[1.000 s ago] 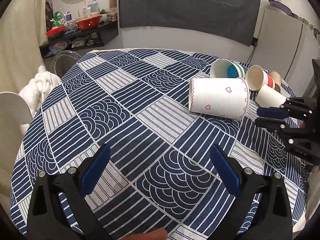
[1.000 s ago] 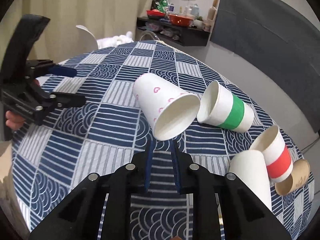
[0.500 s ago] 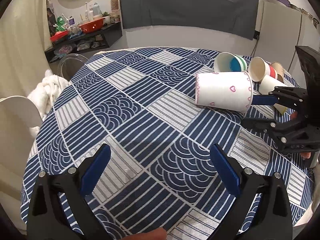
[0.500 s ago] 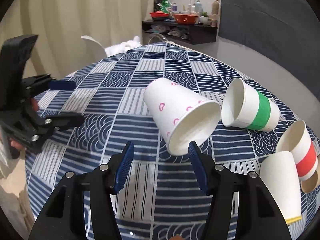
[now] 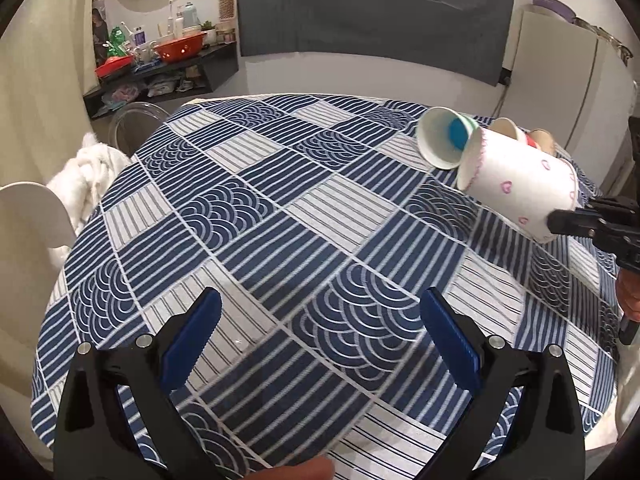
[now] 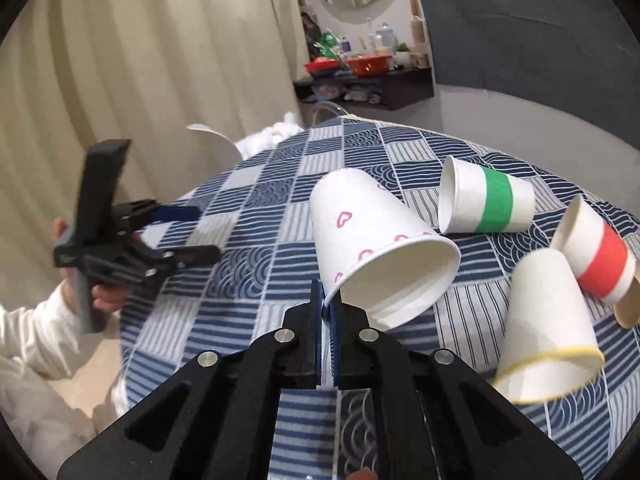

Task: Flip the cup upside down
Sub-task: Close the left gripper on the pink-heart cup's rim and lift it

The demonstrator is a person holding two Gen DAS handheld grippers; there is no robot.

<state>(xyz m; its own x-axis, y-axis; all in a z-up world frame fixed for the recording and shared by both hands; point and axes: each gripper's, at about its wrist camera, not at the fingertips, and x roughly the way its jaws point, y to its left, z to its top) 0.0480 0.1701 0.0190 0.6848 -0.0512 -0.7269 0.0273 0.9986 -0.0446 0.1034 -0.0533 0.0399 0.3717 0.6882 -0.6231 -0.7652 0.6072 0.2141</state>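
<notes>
A white paper cup with pink hearts (image 6: 372, 240) is held by its rim, lifted and tilted, mouth toward the right wrist camera. My right gripper (image 6: 329, 308) is shut on the cup's rim. In the left wrist view the heart cup (image 5: 520, 188) hangs above the table at the right, gripped by my right gripper (image 5: 560, 222). My left gripper (image 5: 320, 336) is open and empty over the near part of the table. It also shows in the right wrist view (image 6: 196, 232) at the left, open.
A round table with a blue patterned cloth (image 5: 280, 220). Lying on it: a green-banded cup (image 6: 484, 202), a red-banded cup (image 6: 596, 252), a yellow-rimmed white cup (image 6: 548, 320) and a brown cup (image 6: 628, 308). A white chair (image 5: 28, 224) stands left.
My right gripper opened, then shut on the heart cup's rim and lifted it off the table. My left gripper drew back slightly, still open.
</notes>
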